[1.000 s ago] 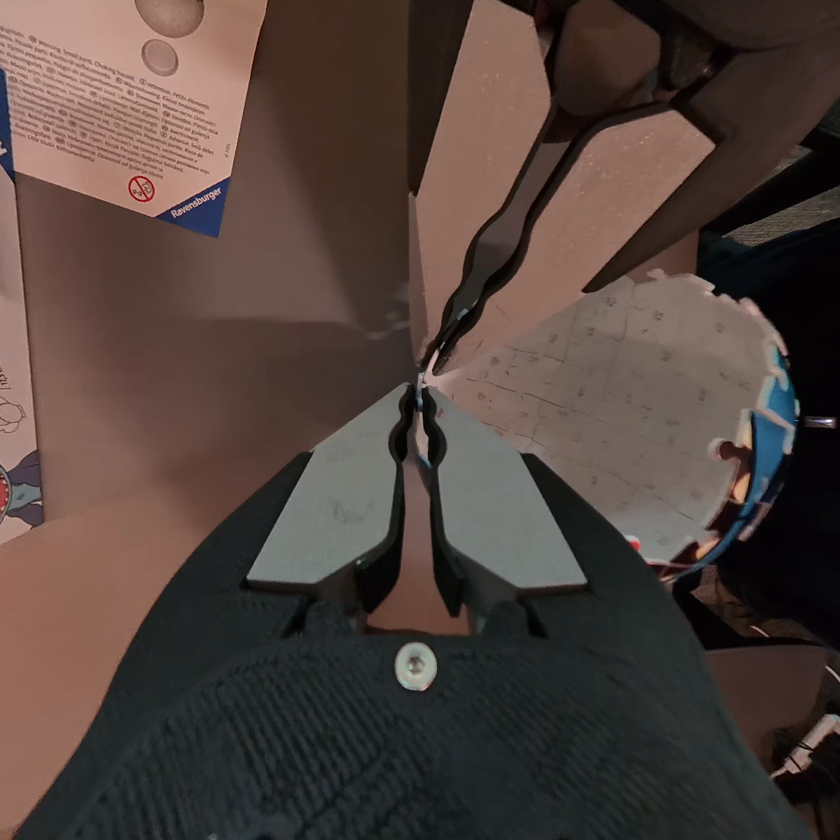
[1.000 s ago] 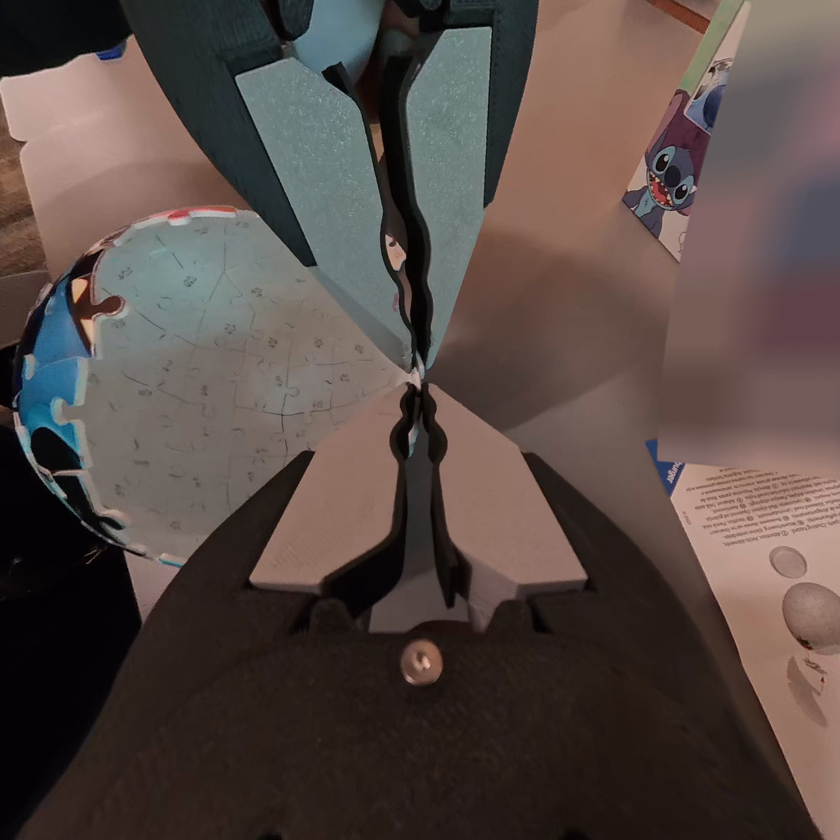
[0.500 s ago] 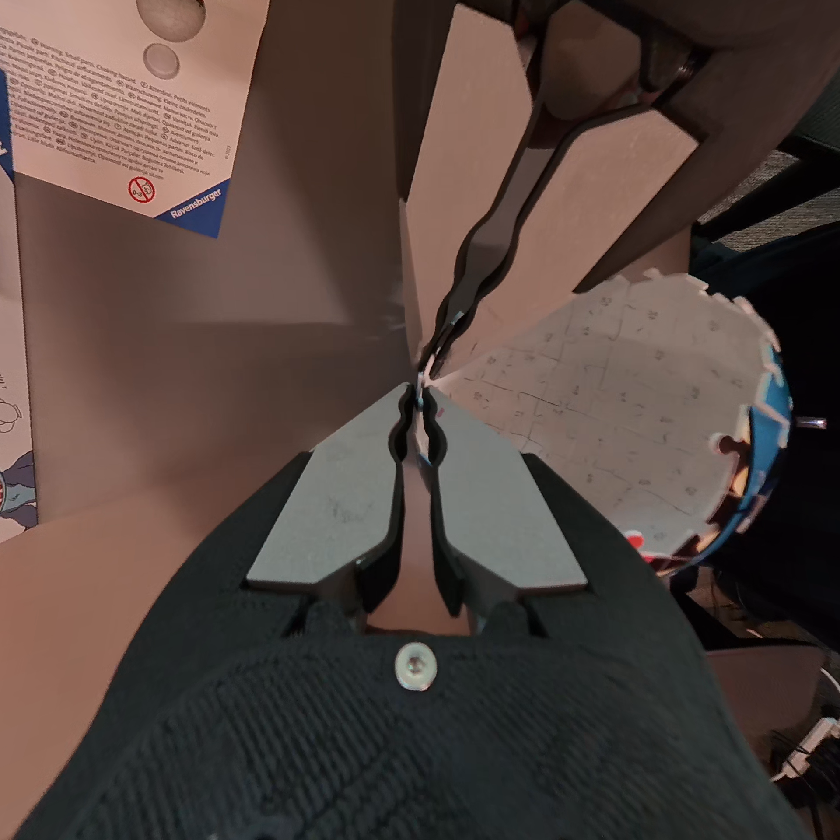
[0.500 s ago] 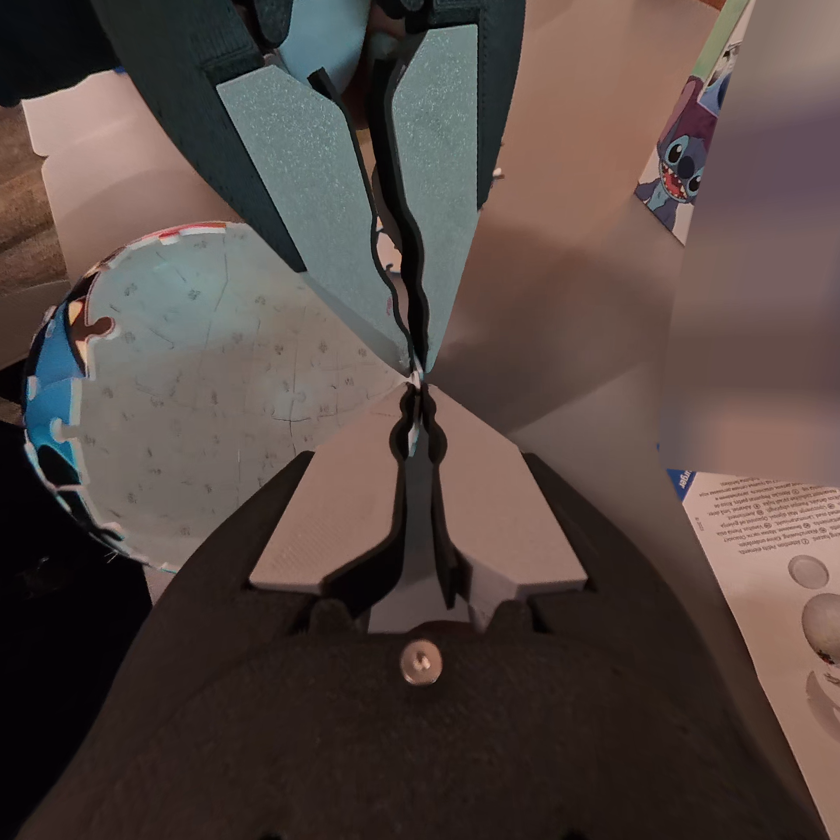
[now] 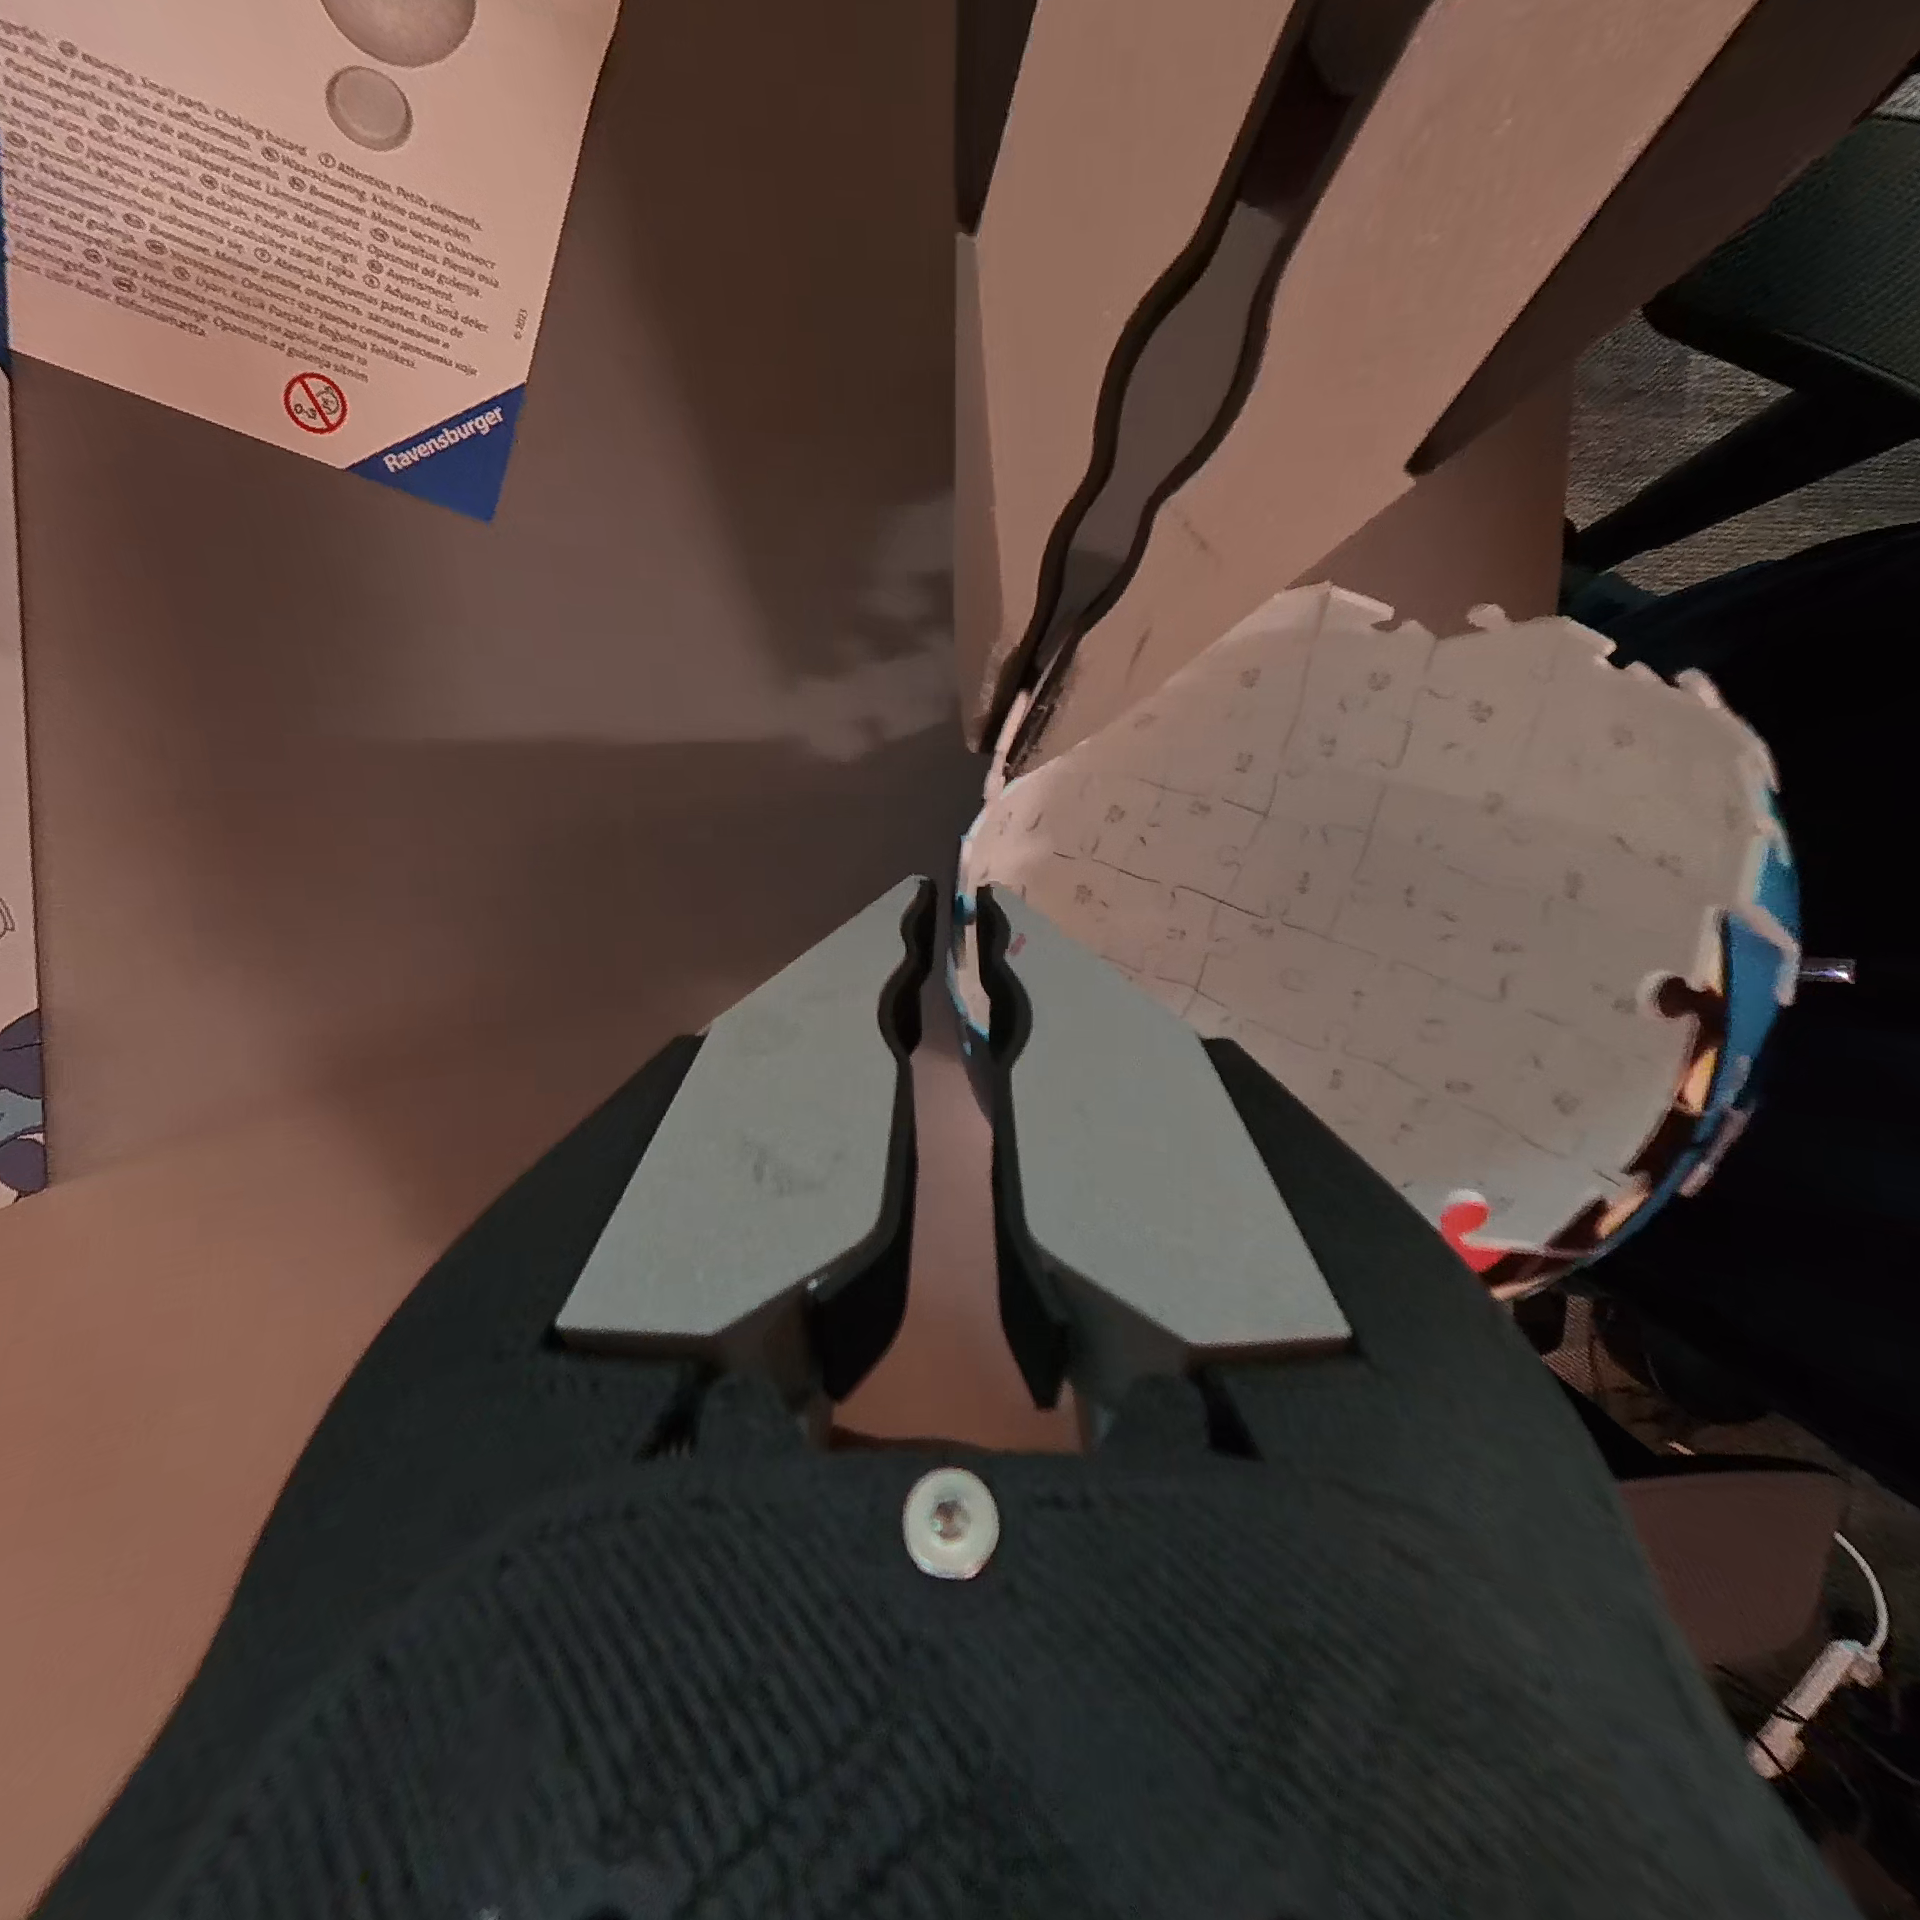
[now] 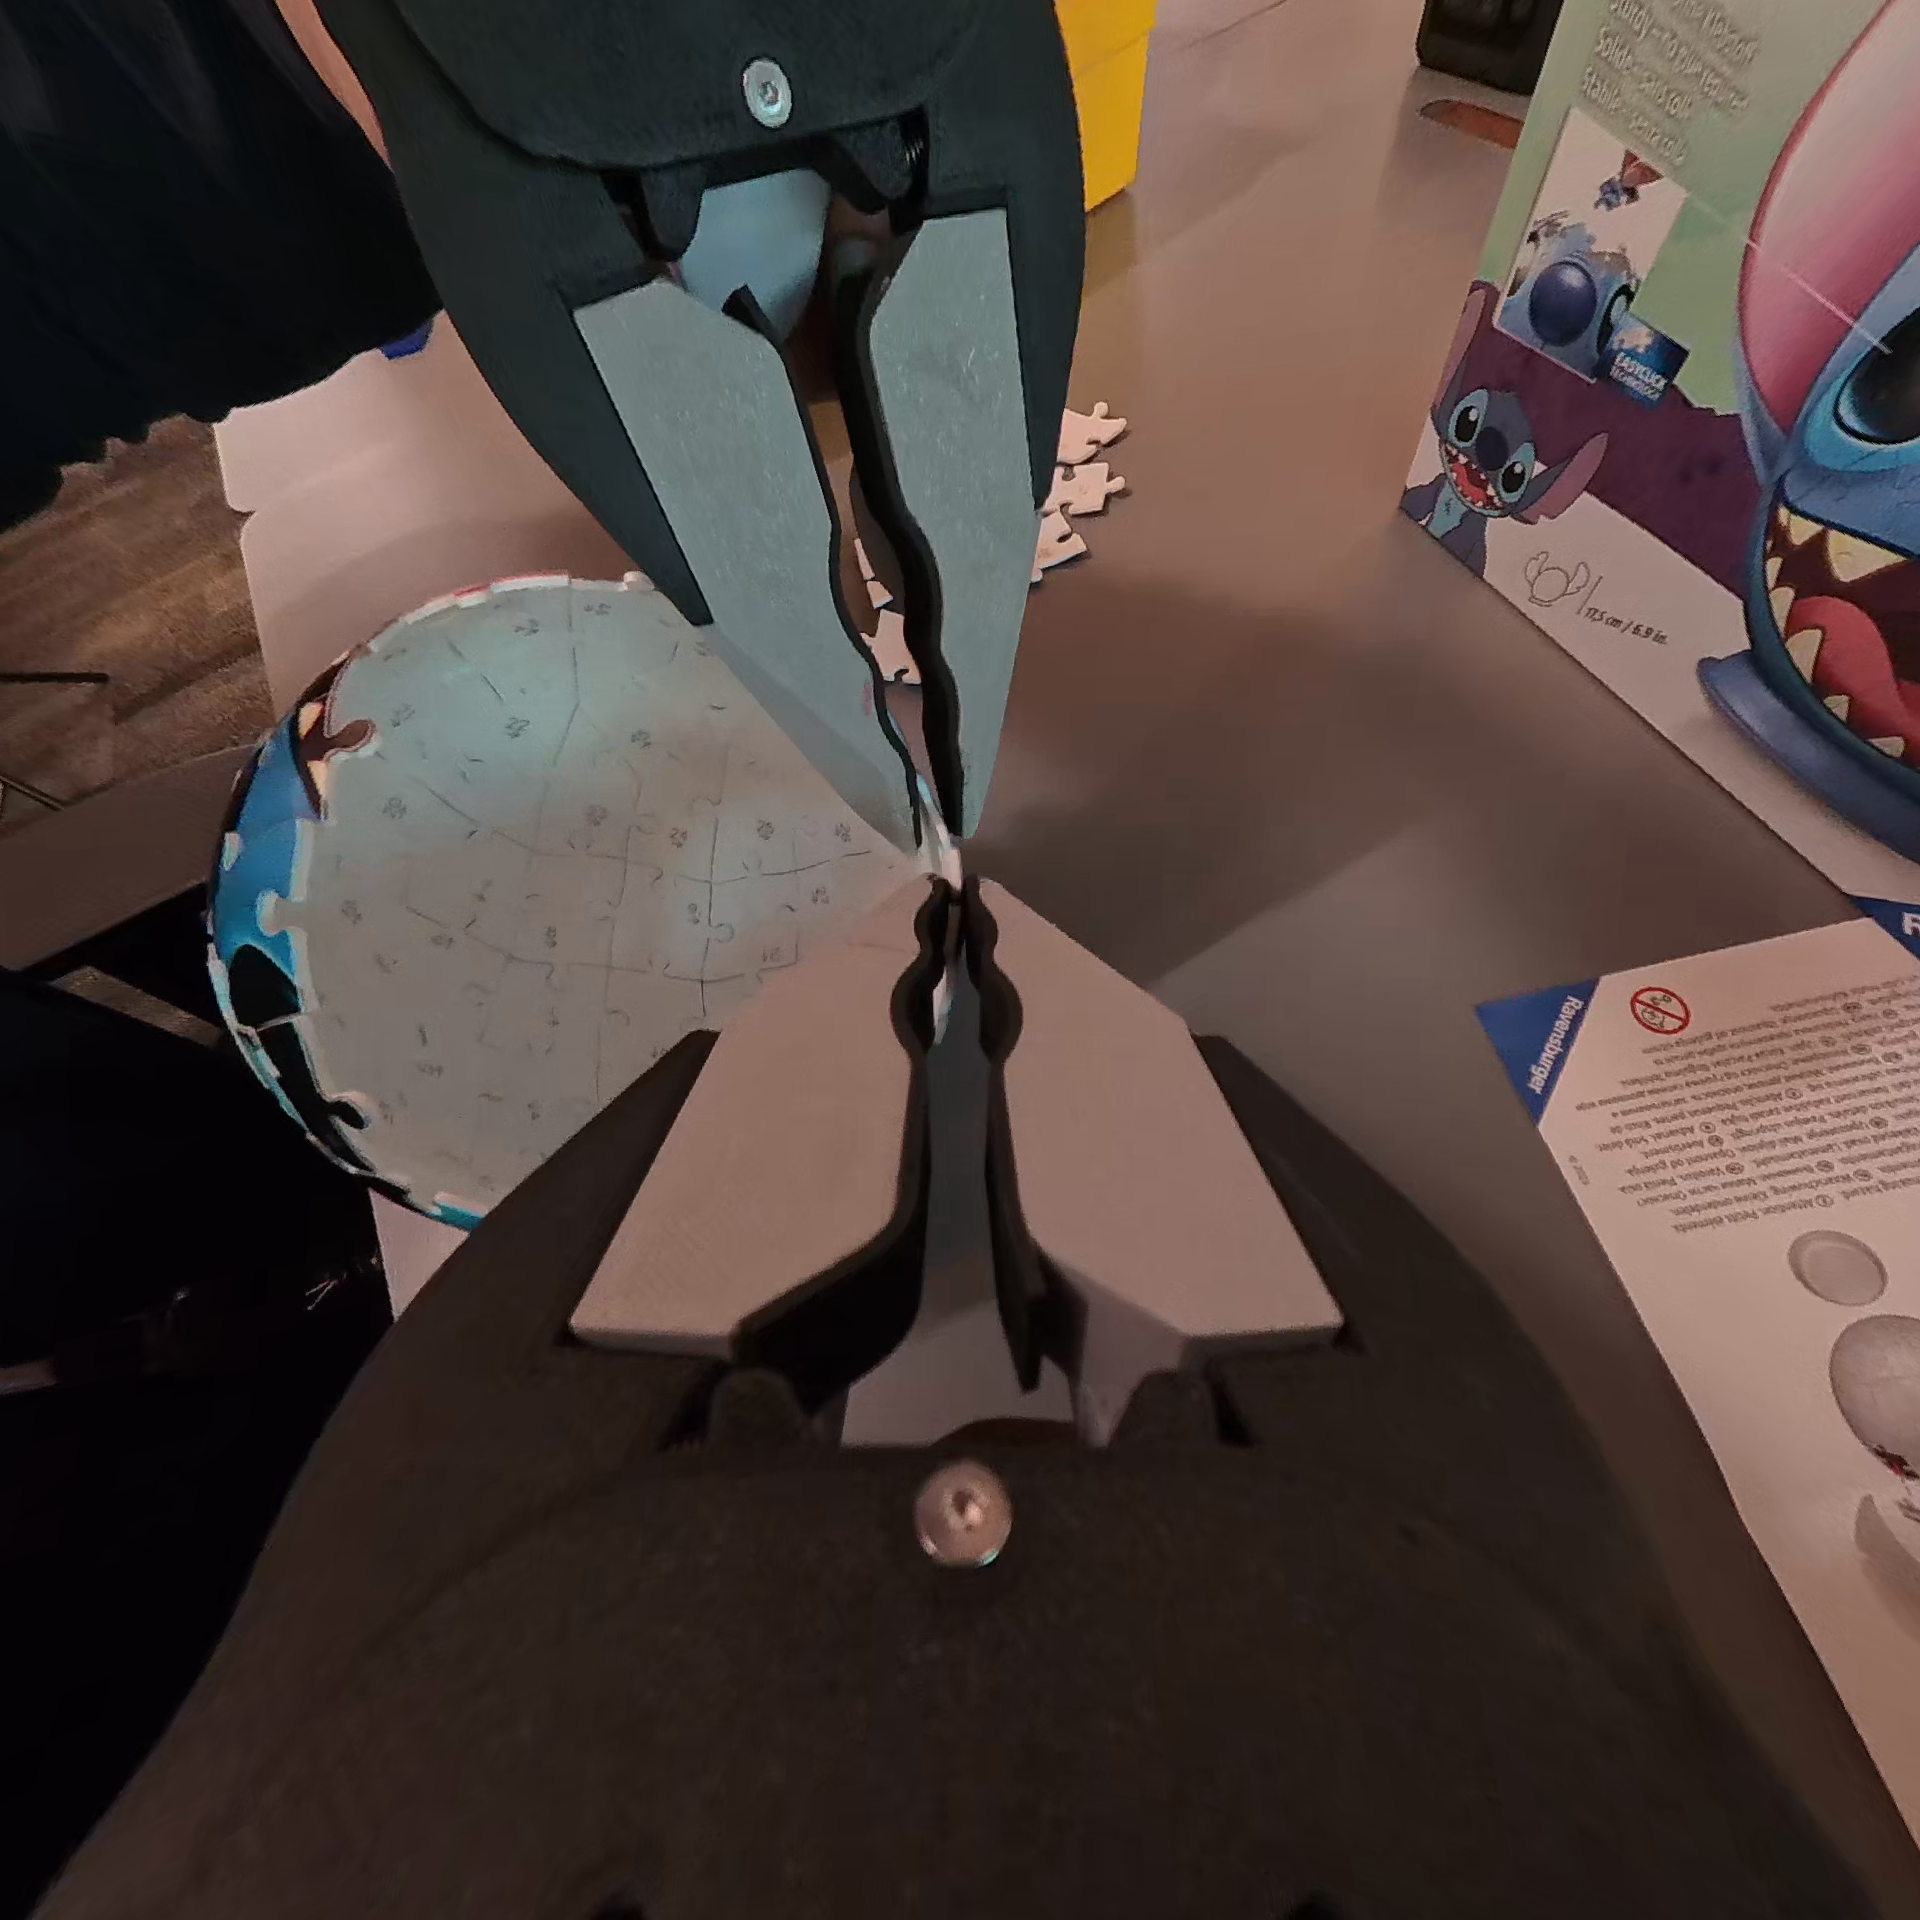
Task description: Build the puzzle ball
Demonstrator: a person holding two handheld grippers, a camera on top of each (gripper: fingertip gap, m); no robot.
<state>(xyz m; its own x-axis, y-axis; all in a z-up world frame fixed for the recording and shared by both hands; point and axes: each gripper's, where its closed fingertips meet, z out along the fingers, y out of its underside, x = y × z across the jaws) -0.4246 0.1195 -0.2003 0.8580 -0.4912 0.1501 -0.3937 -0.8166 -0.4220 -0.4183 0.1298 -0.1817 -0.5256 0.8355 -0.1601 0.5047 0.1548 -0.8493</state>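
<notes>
Left wrist view: my left gripper sits mid-frame, its tips a small gap apart with the rim of the half-built puzzle ball between them; whether they pinch it I cannot tell. The ball's pale inside fills the right of the frame. A leaflet lies upper left.

Right wrist view: my right gripper is nearly closed on the ball's rim, the ball at left. Loose puzzle pieces lie beyond; a box stands upper right.

Your left hand-held gripper hides several loose white puzzle pieces; the picture's edge crops the cartoon-printed cardboard box.
</notes>
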